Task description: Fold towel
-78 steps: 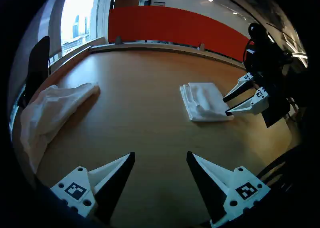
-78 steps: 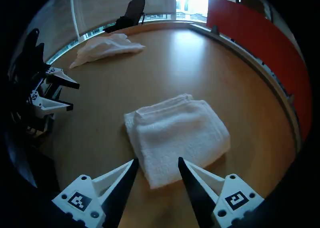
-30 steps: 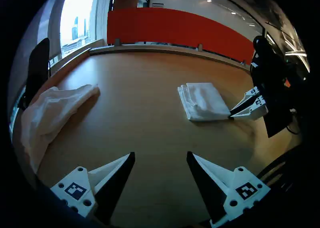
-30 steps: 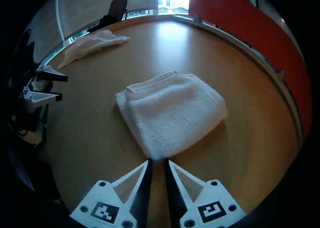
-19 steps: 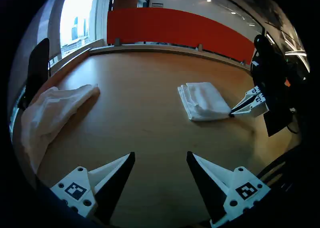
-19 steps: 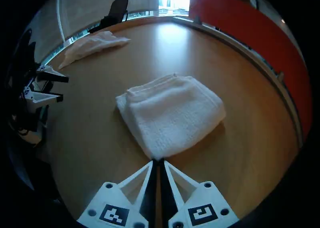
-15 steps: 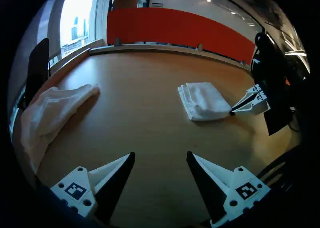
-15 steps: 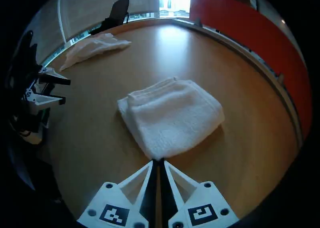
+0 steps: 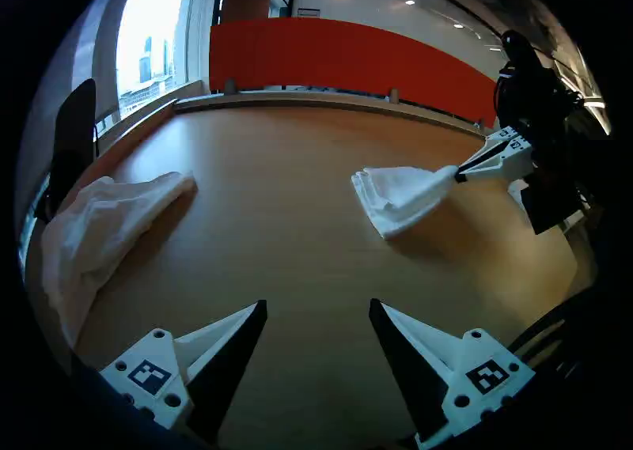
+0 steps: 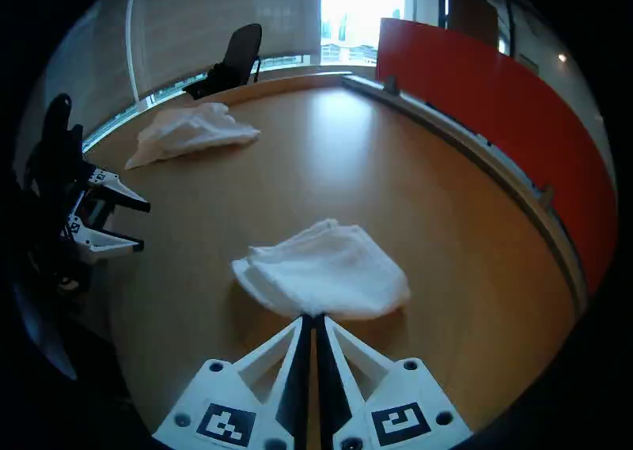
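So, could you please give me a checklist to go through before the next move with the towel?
1. Right gripper holds the folded towel: ok, both fingers are closed on its near corner.
2. Gripped corner is off the table: ok, the left gripper view shows it raised while the far end rests on the wood.
3. All layers are caught in the pinch: cannot tell, the fingers hide the edge.
4. Left gripper is free to help: ok, it is open, holds nothing and is well apart from the towel.
5. Crumpled towel is out of the way: ok, it lies apart, near the table's edge by the window.
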### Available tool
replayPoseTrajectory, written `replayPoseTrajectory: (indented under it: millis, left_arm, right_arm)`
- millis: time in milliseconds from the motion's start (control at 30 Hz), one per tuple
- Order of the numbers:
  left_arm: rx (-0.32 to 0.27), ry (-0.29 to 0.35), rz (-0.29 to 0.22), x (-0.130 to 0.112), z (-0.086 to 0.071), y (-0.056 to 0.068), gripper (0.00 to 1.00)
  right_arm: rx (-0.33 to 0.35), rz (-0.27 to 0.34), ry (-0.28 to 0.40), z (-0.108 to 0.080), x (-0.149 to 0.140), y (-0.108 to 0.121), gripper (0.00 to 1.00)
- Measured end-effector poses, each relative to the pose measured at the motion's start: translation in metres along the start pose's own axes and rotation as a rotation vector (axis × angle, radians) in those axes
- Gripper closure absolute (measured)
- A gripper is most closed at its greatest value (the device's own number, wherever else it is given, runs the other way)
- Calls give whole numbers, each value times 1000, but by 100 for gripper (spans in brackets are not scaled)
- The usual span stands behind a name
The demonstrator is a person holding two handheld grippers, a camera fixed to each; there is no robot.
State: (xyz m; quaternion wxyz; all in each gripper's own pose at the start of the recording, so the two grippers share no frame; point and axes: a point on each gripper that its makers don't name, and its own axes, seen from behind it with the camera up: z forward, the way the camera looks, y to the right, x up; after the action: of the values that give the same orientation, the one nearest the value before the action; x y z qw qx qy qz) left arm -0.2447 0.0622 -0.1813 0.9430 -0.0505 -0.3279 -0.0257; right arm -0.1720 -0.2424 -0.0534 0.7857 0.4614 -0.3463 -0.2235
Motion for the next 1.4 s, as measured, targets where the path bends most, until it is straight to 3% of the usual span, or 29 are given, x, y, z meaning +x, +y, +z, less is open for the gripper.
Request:
replayPoseTrajectory:
  millis: [367, 567, 900, 1400]
  left_arm:
    - [-6, 18, 6, 10, 1, -1, 4]
    - [-11, 28, 10, 16, 0, -1, 4]
    - [-23, 33, 18, 22, 0, 3, 4]
    - [-31, 35, 29, 30, -1, 8, 4]
  right_arm:
    - [-56, -60, 87, -30, 60, 33, 96]
    - [-79, -69, 111, -48, 79, 49, 96]
    - [-111, -76, 93, -79, 75, 74, 96]
    - [-158, -24, 80, -128, 53, 115, 96]
